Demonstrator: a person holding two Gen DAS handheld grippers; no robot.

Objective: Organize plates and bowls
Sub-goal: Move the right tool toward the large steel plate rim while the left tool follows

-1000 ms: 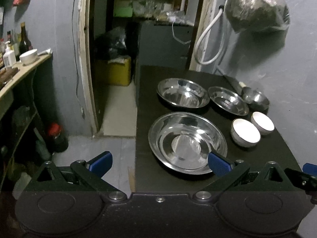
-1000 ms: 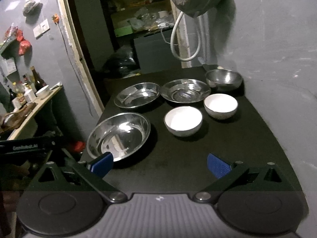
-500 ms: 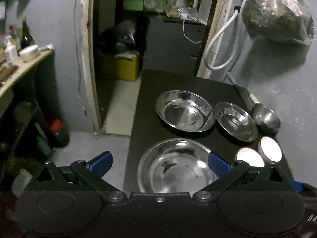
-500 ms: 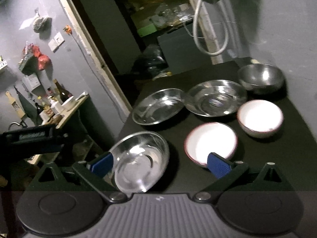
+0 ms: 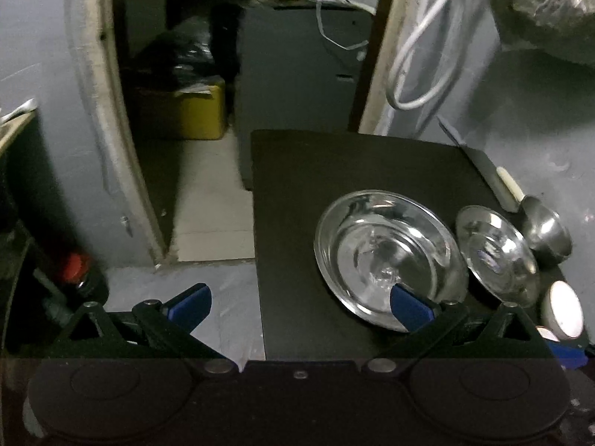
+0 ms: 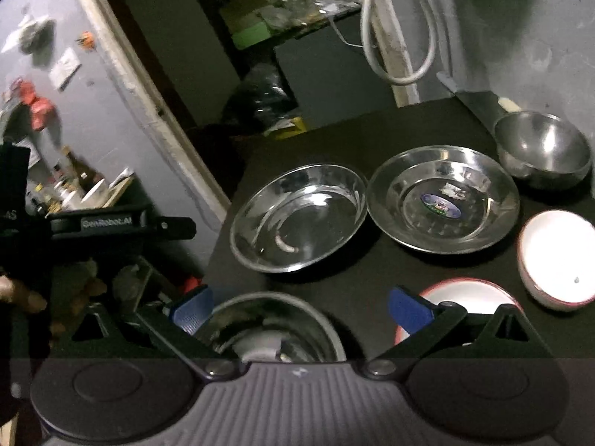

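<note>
On the black table (image 5: 334, 163) stand steel dishes and white bowls. In the left wrist view a wide steel plate (image 5: 386, 260) lies ahead, a smaller steel plate (image 5: 498, 256) and a steel bowl (image 5: 546, 230) to its right, a white bowl (image 5: 565, 310) at the edge. My left gripper (image 5: 297, 303) is open, its right fingertip over the wide plate's near rim. In the right wrist view my right gripper (image 6: 297, 308) is open above the large steel plate (image 6: 275, 330). A white bowl (image 6: 472, 293) is by its right finger, another white bowl (image 6: 557, 260) farther right. Two steel plates (image 6: 297, 219) (image 6: 442, 200) and a steel bowl (image 6: 543, 148) lie behind.
A grey wall (image 5: 539, 119) borders the table's right side, with a white hose (image 5: 416, 55) hanging and a knife (image 5: 502, 186) lying along it. A doorway (image 5: 178, 74) and floor lie left of the table. The left gripper's body (image 6: 111, 223) shows left of the right wrist view.
Both grippers have moved forward over the table. The large steel plate has dropped out of the left view and lies under the right gripper. Both stay open.
</note>
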